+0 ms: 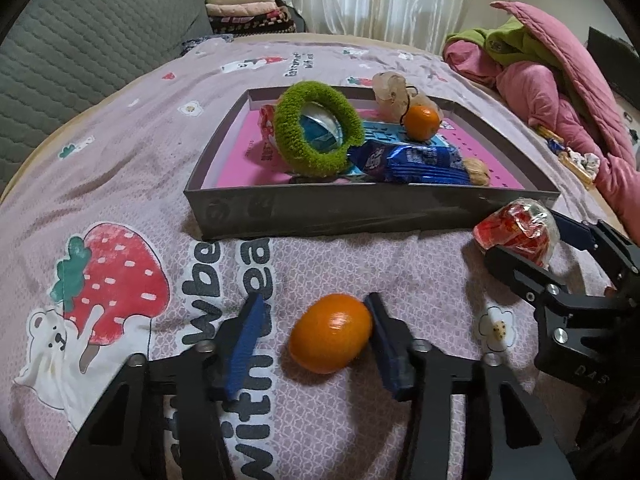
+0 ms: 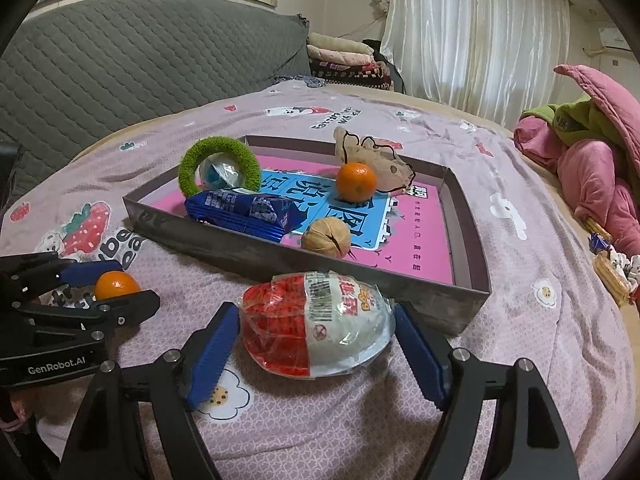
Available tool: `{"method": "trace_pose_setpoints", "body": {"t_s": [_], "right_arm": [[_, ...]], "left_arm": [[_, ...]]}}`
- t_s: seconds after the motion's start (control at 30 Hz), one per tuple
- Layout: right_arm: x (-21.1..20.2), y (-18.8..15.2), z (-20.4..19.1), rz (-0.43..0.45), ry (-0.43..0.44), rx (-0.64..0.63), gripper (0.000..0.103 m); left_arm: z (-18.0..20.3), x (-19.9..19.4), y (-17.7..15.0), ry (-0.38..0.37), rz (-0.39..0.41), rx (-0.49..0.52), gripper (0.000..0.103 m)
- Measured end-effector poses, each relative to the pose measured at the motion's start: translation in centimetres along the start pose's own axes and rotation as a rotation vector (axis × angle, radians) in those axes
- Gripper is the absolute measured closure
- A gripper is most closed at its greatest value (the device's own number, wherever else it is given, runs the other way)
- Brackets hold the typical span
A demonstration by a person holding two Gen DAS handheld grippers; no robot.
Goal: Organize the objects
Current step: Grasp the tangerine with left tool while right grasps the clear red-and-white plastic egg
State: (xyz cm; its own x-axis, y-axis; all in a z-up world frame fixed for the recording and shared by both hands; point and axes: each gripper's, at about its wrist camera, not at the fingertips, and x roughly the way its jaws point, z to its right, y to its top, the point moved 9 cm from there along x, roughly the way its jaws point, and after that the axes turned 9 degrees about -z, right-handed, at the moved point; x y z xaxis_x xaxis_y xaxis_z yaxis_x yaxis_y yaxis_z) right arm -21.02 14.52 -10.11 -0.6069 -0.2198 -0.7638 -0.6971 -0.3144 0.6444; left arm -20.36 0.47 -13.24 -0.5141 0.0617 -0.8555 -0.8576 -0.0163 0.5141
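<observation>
- Tangerine [image 1: 330, 333], left wrist view: it lies on the strawberry-print bedspread [image 1: 132, 208], between the spread blue pads of the left hand-held gripper [image 1: 312, 334]; the right pad touches its side, the left pad stands apart.
- Beyond it sits a shallow grey box [image 1: 320, 210] holding a green fuzzy ring [image 1: 316, 130], a blue snack packet [image 1: 412, 162], a walnut [image 1: 478, 173] and a second tangerine [image 1: 421, 121].
- At right, the right hand-held gripper [image 1: 532, 236] flanks a red-and-white wrapped snack [image 1: 516, 230] by the box's near corner.
- Right wrist view: the wrapped snack [image 2: 316, 324] lies on the bedspread [image 2: 520, 320] just beside the box [image 2: 280, 256], between the right hand-held gripper's [image 2: 314, 356] spread pads, the left one touching its wrapper.
- Inside the box: ring [image 2: 220, 166], packet [image 2: 244, 212], walnut [image 2: 326, 237], tangerine [image 2: 356, 183].
- At left, the left hand-held gripper [image 2: 108, 286] brackets the loose tangerine [image 2: 116, 284].
</observation>
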Motion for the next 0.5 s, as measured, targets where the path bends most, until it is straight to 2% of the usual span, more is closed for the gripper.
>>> {"method": "trace_pose_setpoints", "body": {"t_s": [0.03, 0.2, 0.5], "right_arm": [[-0.1, 0.1, 0.1, 0.003, 0.005, 0.005, 0.025], [-0.7, 0.1, 0.0, 0.021, 0.057, 0.037, 0.025], [-2.2, 0.7, -0.2, 0.072, 0.075, 0.043, 0.025]], "left_arm": [[0.1, -0.2, 0.0, -0.018, 0.003, 0.001, 0.067], [0.1, -0.4, -0.2, -0.035, 0.006, -0.004, 0.067], [-0.5, -1.6, 0.2, -0.040, 0.032, -0.031, 0.068]]}}
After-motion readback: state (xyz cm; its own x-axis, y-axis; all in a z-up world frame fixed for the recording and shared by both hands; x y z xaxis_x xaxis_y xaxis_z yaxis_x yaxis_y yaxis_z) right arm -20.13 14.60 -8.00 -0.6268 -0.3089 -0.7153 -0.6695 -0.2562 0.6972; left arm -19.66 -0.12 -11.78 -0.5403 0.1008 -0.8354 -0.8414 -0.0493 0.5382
